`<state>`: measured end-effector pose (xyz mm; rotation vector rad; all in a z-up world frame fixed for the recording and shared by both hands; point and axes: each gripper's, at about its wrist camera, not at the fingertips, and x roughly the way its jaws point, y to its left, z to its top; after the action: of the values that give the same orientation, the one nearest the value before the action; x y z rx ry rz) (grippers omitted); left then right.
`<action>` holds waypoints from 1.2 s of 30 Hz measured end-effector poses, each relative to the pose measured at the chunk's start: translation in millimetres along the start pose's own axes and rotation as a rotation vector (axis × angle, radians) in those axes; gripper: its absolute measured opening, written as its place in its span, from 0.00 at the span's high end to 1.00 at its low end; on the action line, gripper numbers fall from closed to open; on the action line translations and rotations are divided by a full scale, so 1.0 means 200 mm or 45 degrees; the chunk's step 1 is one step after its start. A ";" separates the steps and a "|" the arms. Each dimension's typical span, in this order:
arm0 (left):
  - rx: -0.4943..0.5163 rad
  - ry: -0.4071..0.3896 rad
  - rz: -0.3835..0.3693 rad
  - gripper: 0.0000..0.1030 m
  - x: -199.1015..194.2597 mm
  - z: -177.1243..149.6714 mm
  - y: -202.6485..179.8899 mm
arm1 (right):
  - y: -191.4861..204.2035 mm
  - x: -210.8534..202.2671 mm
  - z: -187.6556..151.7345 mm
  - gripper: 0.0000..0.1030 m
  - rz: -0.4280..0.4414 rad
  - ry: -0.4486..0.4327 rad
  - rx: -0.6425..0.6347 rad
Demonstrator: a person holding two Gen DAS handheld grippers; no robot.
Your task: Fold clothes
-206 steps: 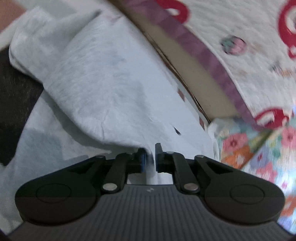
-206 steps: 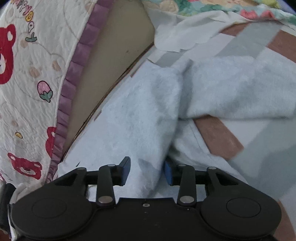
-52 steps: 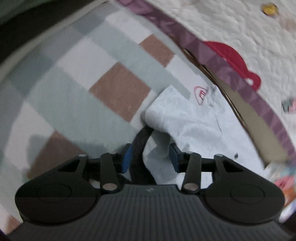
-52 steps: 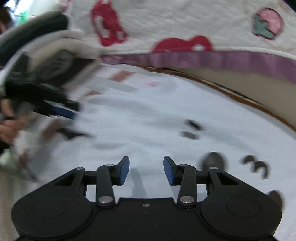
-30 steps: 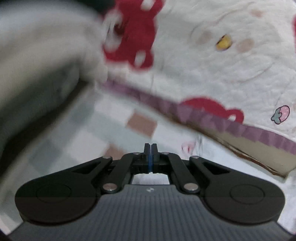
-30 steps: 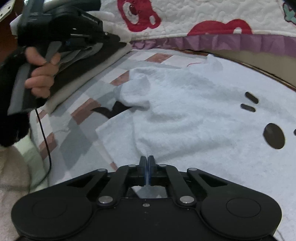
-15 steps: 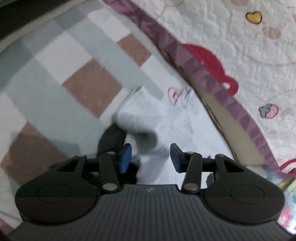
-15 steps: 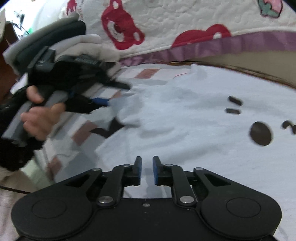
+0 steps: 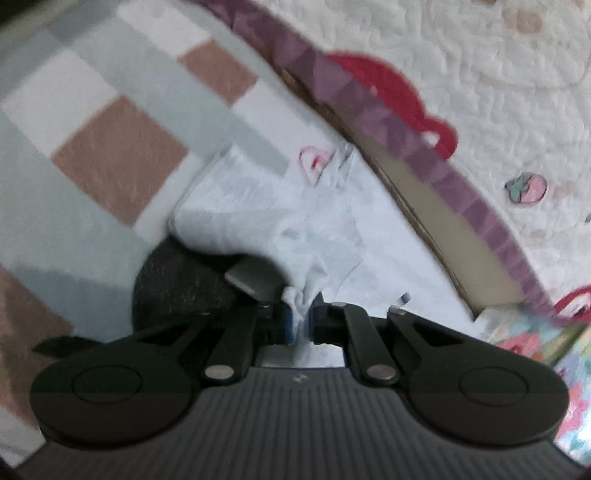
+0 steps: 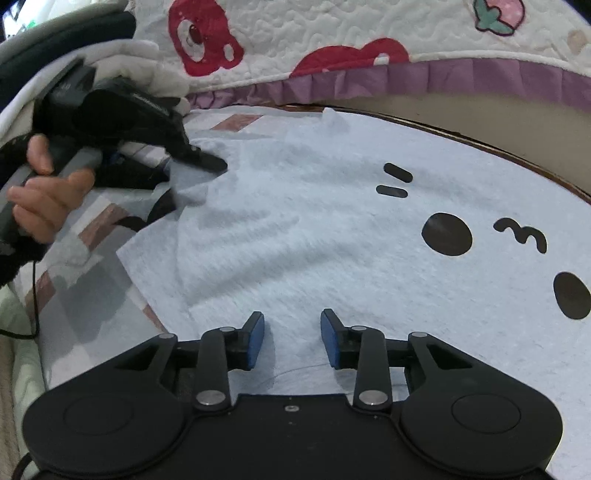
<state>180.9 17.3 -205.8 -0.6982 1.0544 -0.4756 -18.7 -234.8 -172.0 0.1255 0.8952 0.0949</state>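
Left gripper (image 9: 300, 320) pinches the garment (image 9: 258, 221) (right gripper (image 10: 291, 339) opening, empty).

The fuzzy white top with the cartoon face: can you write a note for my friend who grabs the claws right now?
Left claw: shut, pinching a bunched bit of the white top at its edge.
Right claw: opening, nothing between its pads, low over the top's near part.
The top lies spread, face print up, on the checked sheet beside the bear quilt.
Done: edge gripped. Left: the folds.
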 end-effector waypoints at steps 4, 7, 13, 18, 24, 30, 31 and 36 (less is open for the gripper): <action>0.127 -0.138 0.029 0.93 -0.17 0.02 -0.04 | -0.03 -0.02 -0.01 0.62 0.032 0.022 0.051; 0.143 -0.081 0.175 0.93 -0.11 0.01 0.00 | -0.02 -0.02 -0.02 0.62 0.005 0.025 0.054; 0.310 -0.088 0.401 0.91 -0.03 -0.02 -0.05 | 0.01 -0.01 0.01 0.61 -0.027 0.078 0.026; 0.364 -0.201 0.493 0.77 -0.08 0.00 -0.08 | 0.00 -0.01 0.01 0.61 -0.010 0.076 0.019; 0.412 -0.212 0.620 0.78 -0.07 0.03 -0.04 | -0.03 -0.02 0.00 0.61 0.022 0.063 0.031; 0.885 -0.295 0.675 0.47 -0.07 -0.14 -0.34 | -0.05 -0.02 -0.02 0.51 0.118 0.009 -0.035; 0.973 -0.332 0.698 0.47 -0.06 -0.19 -0.39 | -0.06 -0.04 -0.01 0.51 0.126 0.007 -0.030; 0.975 -0.215 0.468 0.47 0.04 -0.28 -0.53 | -0.31 -0.29 0.00 0.51 0.066 -0.166 0.157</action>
<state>130.0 -77.6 -151.7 0.1343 0.7332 -0.4443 -53.0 -302.9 -137.1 0.2668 0.7676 0.0789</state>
